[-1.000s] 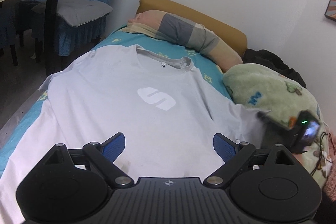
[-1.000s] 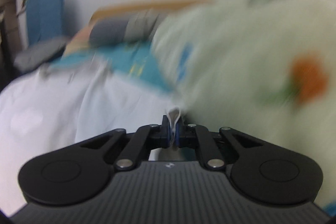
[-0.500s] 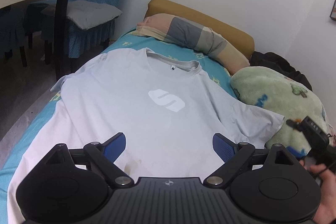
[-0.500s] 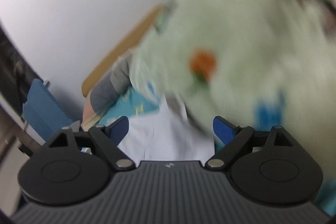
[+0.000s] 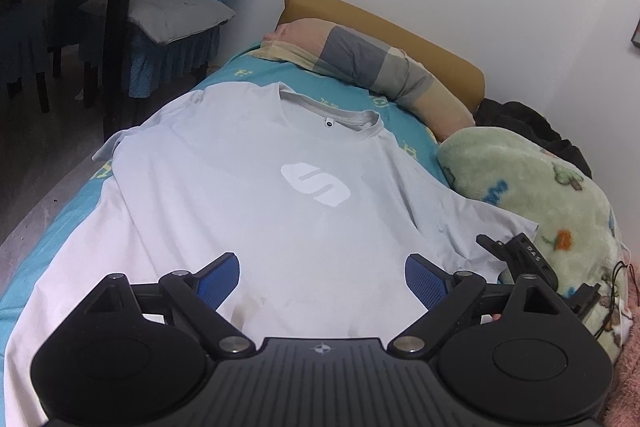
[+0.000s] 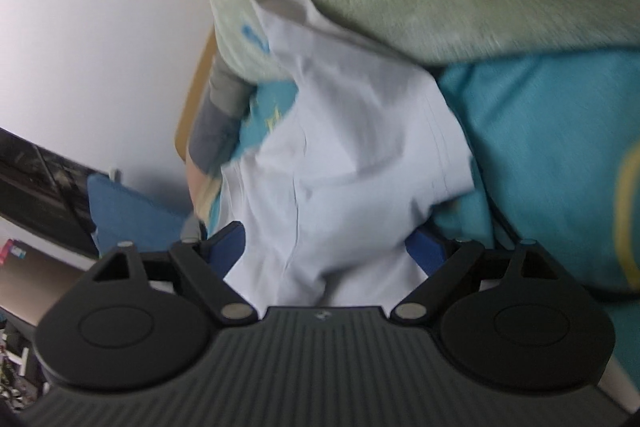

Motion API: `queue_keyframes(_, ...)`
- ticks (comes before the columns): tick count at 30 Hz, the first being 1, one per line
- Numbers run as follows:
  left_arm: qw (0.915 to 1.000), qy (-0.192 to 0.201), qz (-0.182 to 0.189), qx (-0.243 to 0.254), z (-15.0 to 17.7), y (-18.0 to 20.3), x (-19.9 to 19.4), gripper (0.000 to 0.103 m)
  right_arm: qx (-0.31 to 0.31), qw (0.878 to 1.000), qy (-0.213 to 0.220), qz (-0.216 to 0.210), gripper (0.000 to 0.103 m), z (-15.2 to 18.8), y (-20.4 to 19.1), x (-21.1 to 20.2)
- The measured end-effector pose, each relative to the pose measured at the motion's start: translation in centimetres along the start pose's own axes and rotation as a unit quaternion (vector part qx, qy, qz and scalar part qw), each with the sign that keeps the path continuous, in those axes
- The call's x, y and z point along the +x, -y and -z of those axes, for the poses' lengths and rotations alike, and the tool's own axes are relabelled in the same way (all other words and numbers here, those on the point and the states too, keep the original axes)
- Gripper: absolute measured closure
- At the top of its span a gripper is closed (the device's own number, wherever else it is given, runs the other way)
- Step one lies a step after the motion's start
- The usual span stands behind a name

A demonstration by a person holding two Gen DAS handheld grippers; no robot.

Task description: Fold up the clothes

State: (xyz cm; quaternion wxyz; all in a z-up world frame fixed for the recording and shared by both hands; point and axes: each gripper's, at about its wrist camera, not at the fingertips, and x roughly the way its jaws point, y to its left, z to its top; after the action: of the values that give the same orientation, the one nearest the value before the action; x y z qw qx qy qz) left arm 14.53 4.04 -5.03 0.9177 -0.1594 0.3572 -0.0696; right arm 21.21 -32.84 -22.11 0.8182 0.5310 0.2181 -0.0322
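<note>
A pale grey T-shirt (image 5: 256,195) with a white logo lies spread face up on the teal bed sheet, collar toward the pillow. My left gripper (image 5: 322,273) hovers open over the shirt's lower part, with nothing between its blue pads. The shirt's right sleeve (image 6: 352,163) lies against the green blanket. My right gripper (image 6: 324,253) is open and tilted, low over that sleeve, with cloth lying between its spread fingers. In the left wrist view the right gripper (image 5: 516,255) shows at the sleeve's edge.
A green fleece blanket (image 5: 540,195) is bunched along the right side by the wall. A striped pillow (image 5: 372,63) and a tan headboard (image 5: 384,23) are at the far end. A covered chair (image 5: 168,15) and a dark table stand on the left, past the bed's edge.
My right gripper let go of the sleeve it held a second ago, opened, and swung down over the sleeve. The sleeve now lies spread flat. My left gripper barely moved.
</note>
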Motion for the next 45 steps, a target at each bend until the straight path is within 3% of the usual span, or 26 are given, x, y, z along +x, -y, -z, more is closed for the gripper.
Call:
queue_keyframes(7, 0.9996, -0.015, 0.001, -0.024, -0.1, -0.3, 1.1, 0.011, -0.047, 0.997, 0.066, 0.013, 0.015, -1.1, 0.7, 0.9)
queue_keyframes(14, 0.9992, -0.013, -0.001, -0.038, -0.6, -0.4, 1.4, 0.011, -0.078, 0.993, 0.082, 0.040, 0.016, -2.6, -0.7, 3.7)
queue_keyframes(16, 0.9991, -0.011, -0.001, -0.041, -0.8, -0.5, 1.5, 0.011, -0.109, 0.989, 0.081, 0.055, 0.027, -3.2, -2.2, 4.4)
queue_keyframes(20, 0.9990, 0.005, -0.003, -0.044, -1.7, -0.3, 1.2, 0.011, -0.191, 0.975, 0.088, 0.077, 0.035, -4.0, -6.8, 4.9)
queue_keyframes(21, 0.9990, 0.011, -0.002, -0.043, -2.0, -0.2, 1.0, 0.011, -0.212, 0.970, 0.090, 0.083, 0.048, -4.1, -8.0, 5.1)
queue_keyframes(22, 0.9990, 0.019, -0.002, -0.041, -2.2, -0.1, 0.6, 0.011, -0.232, 0.964, 0.092, 0.088, 0.074, -4.3, -9.1, 5.2)
queue_keyframes(23, 0.9988, 0.027, -0.003, -0.040, -2.4, -0.2, 0.2, 0.011, -0.252, 0.959, 0.093, 0.094, 0.084, -4.5, -10.3, 5.4)
queue_keyframes(25, 0.9983, 0.042, -0.005, -0.041, -2.8, -0.4, -0.8, 0.011, -0.292, 0.946, 0.096, 0.105, 0.092, -4.9, -12.6, 5.6)
queue_keyframes(30, 0.9953, 0.074, -0.013, -0.061, -4.2, -2.9, -3.7, 0.009, -0.394, 0.902, 0.135, 0.116, 0.093, -3.4, -20.4, 4.5)
queue_keyframes(33, 0.9928, 0.072, -0.059, -0.075, -4.8, -5.2, -4.0, 0.009, -0.444, 0.876, 0.152, 0.112, 0.093, -0.7, -25.0, 3.2)
queue_keyframes(38, 0.9853, 0.057, -0.099, -0.127, -5.0, -9.6, -4.3, 0.009, -0.535, 0.828, 0.139, 0.097, 0.093, 6.7, -31.4, 8.3)
queue_keyframes(42, 0.9815, 0.051, -0.123, -0.138, -5.0, -11.6, -3.7, 0.009, -0.605, 0.785, 0.090, 0.102, 0.093, 13.8, -31.4, 13.5)
queue_keyframes(45, 0.9768, 0.038, -0.131, -0.165, -4.8, -13.1, -2.4, 0.009, -0.616, 0.778, 0.043, 0.116, 0.091, 17.6, -29.8, 17.2)
